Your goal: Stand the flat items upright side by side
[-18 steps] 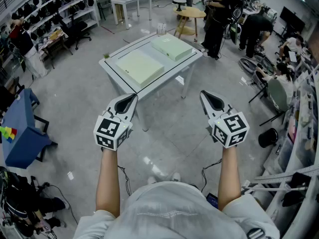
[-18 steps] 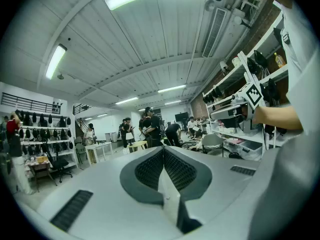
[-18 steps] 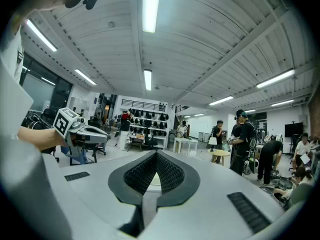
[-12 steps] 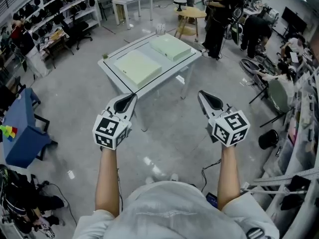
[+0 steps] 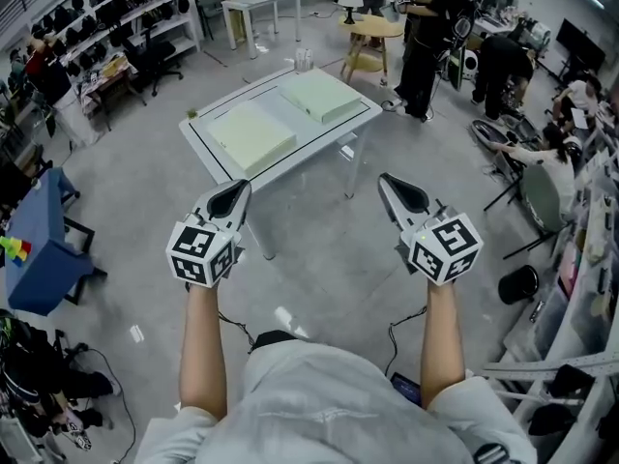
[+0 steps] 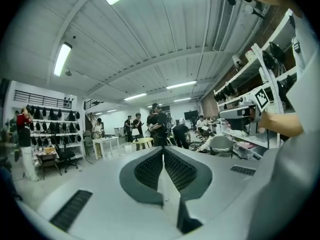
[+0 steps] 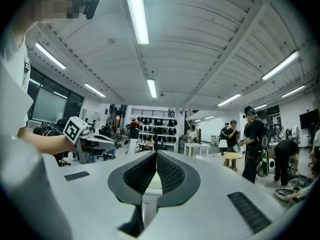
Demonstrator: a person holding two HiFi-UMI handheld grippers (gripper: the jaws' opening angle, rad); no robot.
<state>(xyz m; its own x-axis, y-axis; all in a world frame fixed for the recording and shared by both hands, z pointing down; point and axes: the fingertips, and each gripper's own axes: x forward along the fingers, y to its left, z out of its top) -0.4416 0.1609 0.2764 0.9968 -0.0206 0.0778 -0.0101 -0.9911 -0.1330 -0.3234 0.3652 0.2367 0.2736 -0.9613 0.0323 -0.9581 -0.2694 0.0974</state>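
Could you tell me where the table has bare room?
Bare strips: between the left flat item and the right flat item, and along the near edge of the table. The far corner, by a clear object, is crowded.

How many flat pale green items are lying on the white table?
2. The near item lies on the table's left part; the far item lies toward its right end. None seems hidden.

floor (image 5: 319,249): open up to table (image 5: 205,135) | people (image 5: 426,27): beyond, right
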